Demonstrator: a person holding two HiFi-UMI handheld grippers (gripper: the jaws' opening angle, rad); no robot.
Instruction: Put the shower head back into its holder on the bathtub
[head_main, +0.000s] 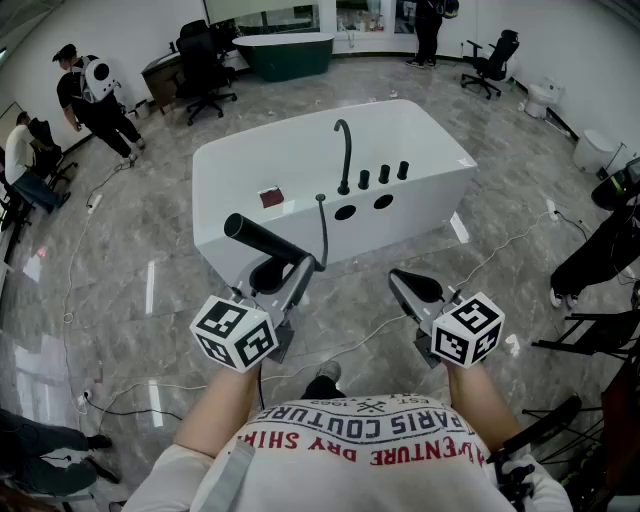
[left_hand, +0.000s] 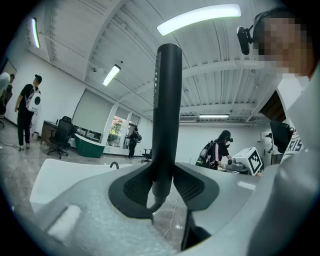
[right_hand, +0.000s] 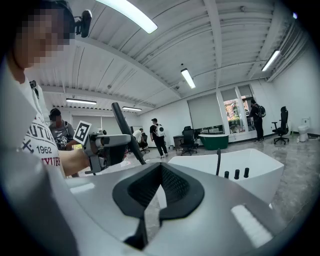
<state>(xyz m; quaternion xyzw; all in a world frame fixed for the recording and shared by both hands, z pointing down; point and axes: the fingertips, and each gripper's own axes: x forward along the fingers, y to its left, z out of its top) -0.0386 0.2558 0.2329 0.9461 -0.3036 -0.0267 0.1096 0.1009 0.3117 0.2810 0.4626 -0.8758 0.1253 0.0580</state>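
A black bar-shaped shower head (head_main: 262, 240) sticks out up and left from my left gripper (head_main: 287, 272), which is shut on its lower end. Its thin hose (head_main: 323, 232) runs up to the rim of the white bathtub (head_main: 250, 165). The tub carries a black curved faucet (head_main: 343, 155), three black knobs (head_main: 383, 175) and two dark oval openings (head_main: 345, 212) below them. In the left gripper view the shower head (left_hand: 166, 115) stands upright between the pads of the left gripper (left_hand: 162, 187). My right gripper (head_main: 412, 287) is shut and empty, nearer me than the tub; its jaws (right_hand: 159, 187) meet.
A green tub (head_main: 290, 50), office chairs (head_main: 205, 70) and several people (head_main: 95, 100) stand farther back. Cables (head_main: 500, 250) trail over the glossy marble floor. A black stand (head_main: 585, 335) is at the right edge and a toilet (head_main: 545, 95) at the far right.
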